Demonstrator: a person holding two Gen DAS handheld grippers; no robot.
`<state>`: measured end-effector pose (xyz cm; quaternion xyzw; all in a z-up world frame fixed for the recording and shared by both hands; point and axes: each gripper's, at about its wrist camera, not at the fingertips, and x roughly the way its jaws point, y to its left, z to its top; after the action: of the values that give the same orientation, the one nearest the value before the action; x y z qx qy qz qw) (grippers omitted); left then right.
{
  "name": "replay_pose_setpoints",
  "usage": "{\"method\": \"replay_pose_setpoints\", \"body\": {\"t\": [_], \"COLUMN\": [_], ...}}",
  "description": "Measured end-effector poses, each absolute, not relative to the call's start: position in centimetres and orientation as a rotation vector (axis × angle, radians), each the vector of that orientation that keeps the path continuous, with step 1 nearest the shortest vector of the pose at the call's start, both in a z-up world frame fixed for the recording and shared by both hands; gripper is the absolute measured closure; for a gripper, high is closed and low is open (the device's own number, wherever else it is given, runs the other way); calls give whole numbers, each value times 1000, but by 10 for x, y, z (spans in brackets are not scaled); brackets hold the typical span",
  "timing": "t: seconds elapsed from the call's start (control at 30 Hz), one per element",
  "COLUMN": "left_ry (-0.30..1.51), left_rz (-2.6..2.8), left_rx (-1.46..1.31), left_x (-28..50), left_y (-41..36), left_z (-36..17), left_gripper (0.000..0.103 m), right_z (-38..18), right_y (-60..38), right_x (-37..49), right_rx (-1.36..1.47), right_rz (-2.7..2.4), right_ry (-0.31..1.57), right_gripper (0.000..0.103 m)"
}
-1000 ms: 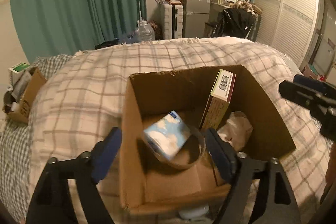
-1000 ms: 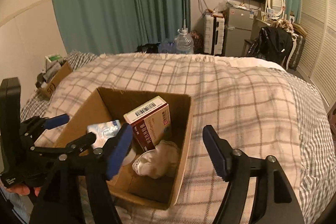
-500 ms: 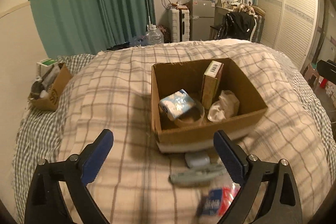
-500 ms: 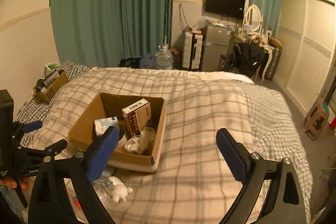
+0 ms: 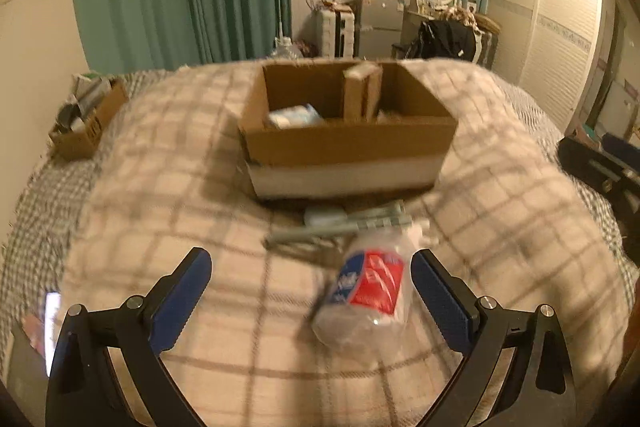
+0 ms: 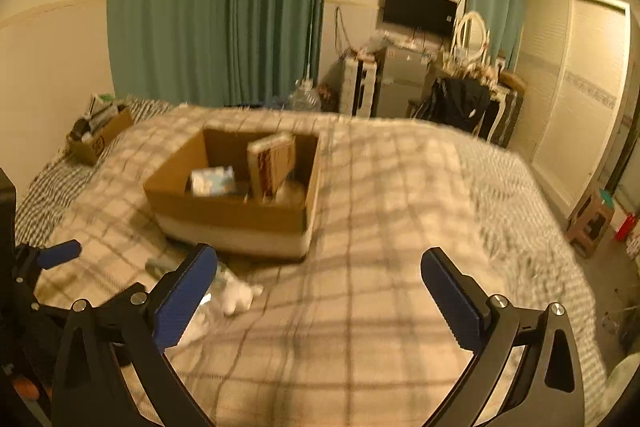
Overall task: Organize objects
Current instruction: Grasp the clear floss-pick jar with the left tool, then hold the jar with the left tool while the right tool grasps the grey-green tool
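Labels unreadable, frames blurred. Left gripper point(image 5: 311, 285) spread wide, empty, above plaid bed point(image 5: 180, 195); clear packet with red-blue label point(image 5: 366, 297) lies between fingers, possibly untouched. Cardboard box point(image 5: 348, 143) beyond holds upright carton point(image 6: 272, 165), only left view shows packet. Right gripper point(image 6: 319, 285) spread, empty.
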<state>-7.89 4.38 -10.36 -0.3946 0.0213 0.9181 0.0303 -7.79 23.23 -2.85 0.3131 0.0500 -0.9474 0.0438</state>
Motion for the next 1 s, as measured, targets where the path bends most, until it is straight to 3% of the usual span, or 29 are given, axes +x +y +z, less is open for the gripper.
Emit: {"method": "replay_pose_setpoints", "body": {"t": [0.2, 0.27, 0.37, 0.4, 0.57, 0.8, 1.0], "left_ry": [146, 124, 69, 57, 109, 27, 26], "left_rz": [2704, 2656, 2564, 2536, 2612, 2711, 2872], "left_rx": [-1323, -1369, -1402, -1411, -1379, -1313, -1292], "left_x": [-87, -94, -102, -103, -83, -56, -72], "left_y": [65, 67, 70, 72, 71, 32, -9], "left_z": [-144, -155, -165, -167, -154, -115, -99], "left_gripper": [1, 8, 36, 40, 40, 40, 40], "right_z": [-77, -83, -85, -86, -85, -80, -79], "right_y": [223, 227, 232, 233, 232, 222, 182], "right_x": [-88, -91, -92, -93, -91, -91, -92], "right_rx": [1102, 1132, 1148, 1156, 1158, 1129, 1096], "right_rz": [-2828, -2821, -2815, -2814, -2814, -2780, -2664], "right_ry": [205, 181, 133, 122, 121, 171, 413], "right_gripper": [1, 1, 1, 1, 1, 1, 1]}}
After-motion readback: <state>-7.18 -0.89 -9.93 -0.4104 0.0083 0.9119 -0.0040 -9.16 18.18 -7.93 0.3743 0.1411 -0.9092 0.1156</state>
